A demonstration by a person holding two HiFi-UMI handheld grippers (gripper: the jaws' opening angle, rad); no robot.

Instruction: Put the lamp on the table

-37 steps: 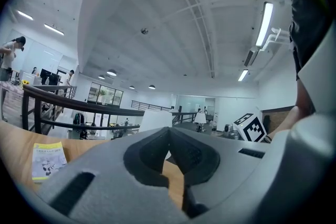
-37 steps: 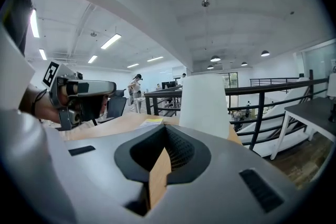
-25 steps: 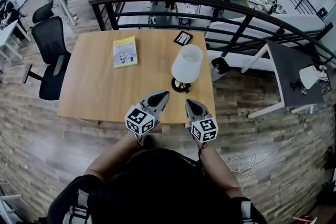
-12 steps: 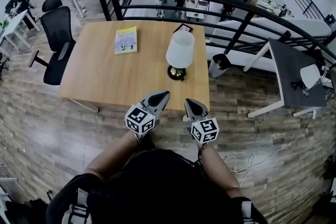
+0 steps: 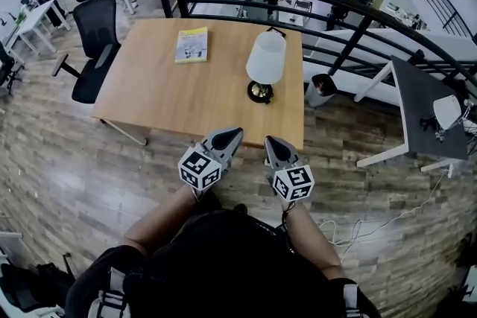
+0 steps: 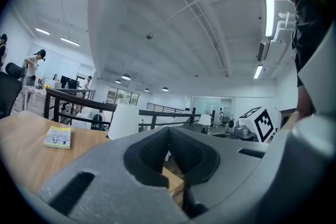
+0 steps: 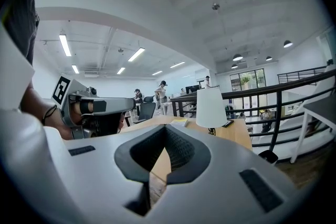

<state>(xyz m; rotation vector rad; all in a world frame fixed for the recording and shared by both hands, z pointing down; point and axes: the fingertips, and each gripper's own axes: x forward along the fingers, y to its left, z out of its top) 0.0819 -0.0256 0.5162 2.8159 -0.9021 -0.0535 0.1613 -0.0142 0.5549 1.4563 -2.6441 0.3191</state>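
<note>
Table [image 5: 171,97]: wooden top, directly ahead of both grippers. In the head view the two tips sit over its near edge, but nothing shows them touching it. A black railing [image 5: 335,0] runs along the far side, beyond the table from the grippers.

Office chair [image 5: 95,48]: black, well off to the left of the left gripper, at the table's left side.

Lamp [image 5: 265,65]: upright on the table, white shade over a dark round base. It's ahead of both grippers and well apart from them, almost straight out from the right gripper and ahead and to the right of the left one. Neither gripper is in contact with it. The right gripper view has it ahead, slightly right of the jaw line [image 7: 210,107]. The left gripper view only catches the shade [image 6: 126,120], left of the jaw line.

Left gripper [image 5: 235,133]: jaws closed tip to tip, nothing between them, hanging in air. In its own view [image 6: 168,131] the pads meet.

Right gripper [image 5: 270,141]: same, jaws fully together [image 7: 165,131], empty, touching nothing. Just beside the left gripper, tips pointing roughly the same way.

Yellow booklet [image 5: 192,45]: flat on the table, far ahead and left of the left gripper, well apart from the lamp.
</note>
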